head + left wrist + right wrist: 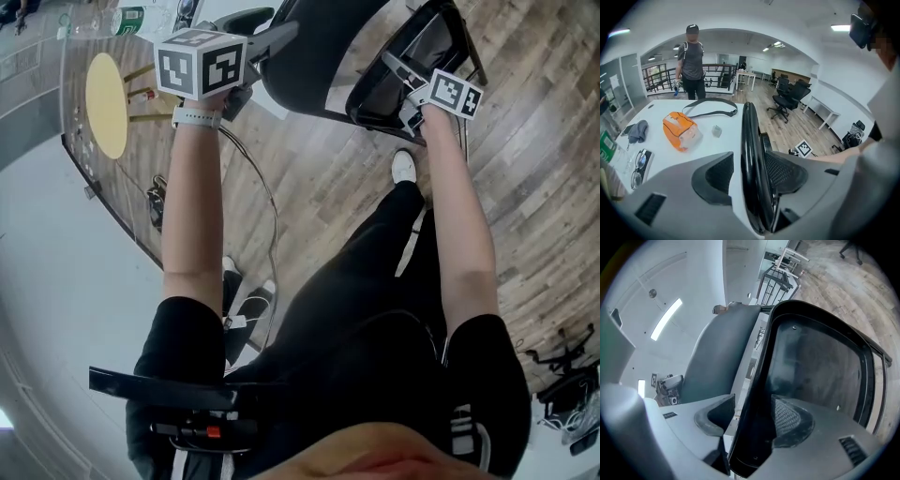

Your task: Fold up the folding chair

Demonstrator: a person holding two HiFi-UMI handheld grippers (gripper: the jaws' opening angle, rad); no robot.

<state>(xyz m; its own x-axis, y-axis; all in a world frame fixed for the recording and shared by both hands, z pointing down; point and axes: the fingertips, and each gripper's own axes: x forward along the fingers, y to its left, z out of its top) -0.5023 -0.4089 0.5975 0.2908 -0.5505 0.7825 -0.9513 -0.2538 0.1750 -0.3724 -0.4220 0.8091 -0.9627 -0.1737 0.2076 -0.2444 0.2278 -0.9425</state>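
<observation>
The black folding chair point(319, 56) stands on the wood floor in front of me, at the top of the head view. My left gripper point(272, 42) reaches to its left side. In the left gripper view the chair's thin black edge point(751, 140) runs upright between the jaws of the left gripper point(754, 176); a strip of white table shows between that edge and the left pad point(715, 176), so the jaws stand open. My right gripper point(398, 80) is at the chair's right rim. There the rim of the dark panel point(815, 366) lies between the open jaws of the right gripper point(750, 420), close to the right pad.
A white table point(717, 145) lies behind the chair with an orange bag point(680, 130), a black strap point(710, 105) and glasses point(640, 161). A person point(692, 61) stands beyond it. Office chairs point(790, 93) stand farther off. A yellow stool point(106, 103) is at the left.
</observation>
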